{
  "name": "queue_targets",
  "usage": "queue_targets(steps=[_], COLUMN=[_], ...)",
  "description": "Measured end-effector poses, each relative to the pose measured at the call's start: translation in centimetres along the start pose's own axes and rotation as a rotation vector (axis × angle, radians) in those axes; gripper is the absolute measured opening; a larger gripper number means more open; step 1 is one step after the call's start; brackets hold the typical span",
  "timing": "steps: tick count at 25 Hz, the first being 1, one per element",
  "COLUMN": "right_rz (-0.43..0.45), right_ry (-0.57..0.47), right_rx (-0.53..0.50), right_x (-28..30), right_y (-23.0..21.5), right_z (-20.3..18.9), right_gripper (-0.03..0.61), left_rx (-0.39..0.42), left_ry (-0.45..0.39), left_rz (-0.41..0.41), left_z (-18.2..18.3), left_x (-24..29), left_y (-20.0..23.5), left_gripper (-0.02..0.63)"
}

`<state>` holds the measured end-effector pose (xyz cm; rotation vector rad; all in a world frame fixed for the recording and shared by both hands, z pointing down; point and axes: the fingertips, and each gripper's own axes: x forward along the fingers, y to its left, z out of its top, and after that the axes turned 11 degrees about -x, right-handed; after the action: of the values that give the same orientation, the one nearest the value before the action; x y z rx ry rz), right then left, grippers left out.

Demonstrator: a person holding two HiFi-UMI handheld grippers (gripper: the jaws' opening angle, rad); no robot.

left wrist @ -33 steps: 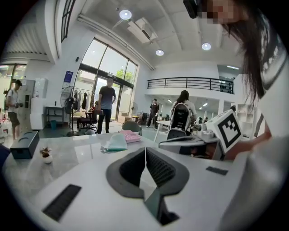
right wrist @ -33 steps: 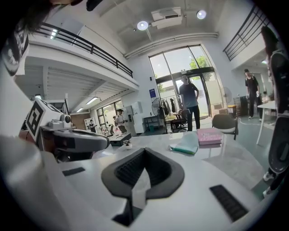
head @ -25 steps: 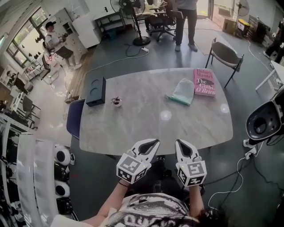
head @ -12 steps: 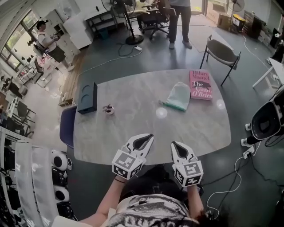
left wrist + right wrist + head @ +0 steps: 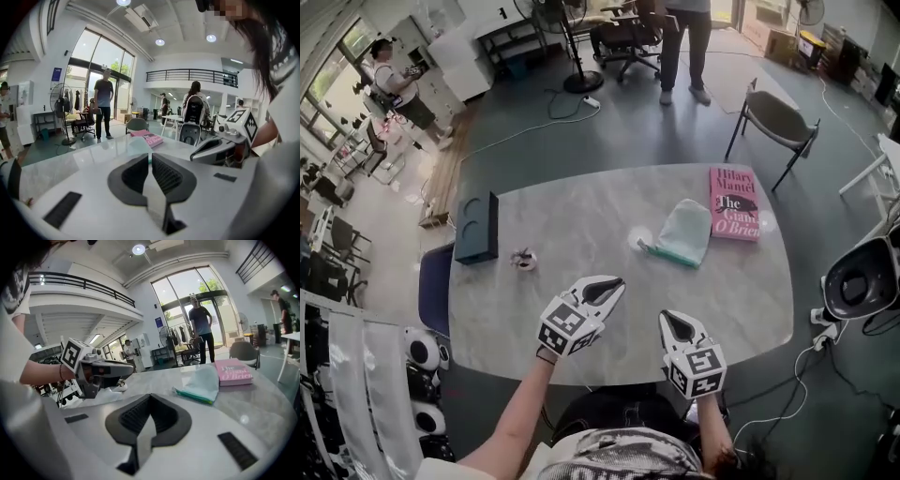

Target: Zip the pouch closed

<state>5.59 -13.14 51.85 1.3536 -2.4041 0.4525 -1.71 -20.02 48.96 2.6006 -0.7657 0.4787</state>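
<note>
Pouch [image 5: 684, 232]: in the head view it lies flat on the marble table [image 5: 581, 211], ahead of both grippers and apart from them, and its green zip edge faces them. The left gripper [image 5: 614, 284] is over the table, and the pouch lies ahead of it and to its right. The right gripper [image 5: 667, 319] is over the near table edge, and the pouch lies almost straight ahead of it. A pink book [image 5: 733, 203] lies just beyond the pouch on the side away from the grippers. A black box [image 5: 477, 228] and a small object [image 5: 523, 260] lie well to the left of the left gripper. In the left gripper view the jaws are clenched together with nothing between them. The pouch shows just past the jaw tips, and the book lies behind it. In the right gripper view the jaws are likewise pressed together and empty. The pouch lies ahead and slightly right, its zip edge nearest, with the book beyond it. The left gripper is alongside on the left.
</note>
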Motion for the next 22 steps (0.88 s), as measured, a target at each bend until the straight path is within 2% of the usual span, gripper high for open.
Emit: queue_targets(steps=[7,10,11,13,14,18,22], right_rz=[0.02,0.038,0.043,0.058,0.066,0.077,0.073], right_ry=[0.056,0.091,0.103,0.122,0.129,0.155,0.183], right_rx=[0.018,0.011,0.005,-0.005,-0.007,0.004,0.025], right_x=[5.1,7.1,7.6,8.3,8.6,8.9,8.8], right_y=[-2.3,-3.0,-3.2,-3.2,-3.1,-3.1,-3.2], right_z=[-0.1,-0.5,-0.6,-0.8,-0.9,-1.9,-3.1], right_gripper=[-0.003,-0.003,-0.003,-0.003,-0.003,-0.003,-0.003], left_rx=[0.055,0.088,0.1,0.117,0.124,0.139,0.166], left_ry=[0.124,0.207,0.236,0.283,0.301,0.361,0.447], left_rz=[-0.041,-0.079,-0.098,-0.141,-0.157,-0.216,-0.329], left_z=[-1.1,-2.0,-2.4,-3.1,-3.4,-4.2,-5.5], left_x=[6.6,9.7,10.6,12.3,13.1,15.9,17.6], left_y=[6.3,8.3,8.8,9.6,10.1,11.7,11.7], left_gripper=[0.018,0.022,0.035,0.127,0.152,0.153,0.181])
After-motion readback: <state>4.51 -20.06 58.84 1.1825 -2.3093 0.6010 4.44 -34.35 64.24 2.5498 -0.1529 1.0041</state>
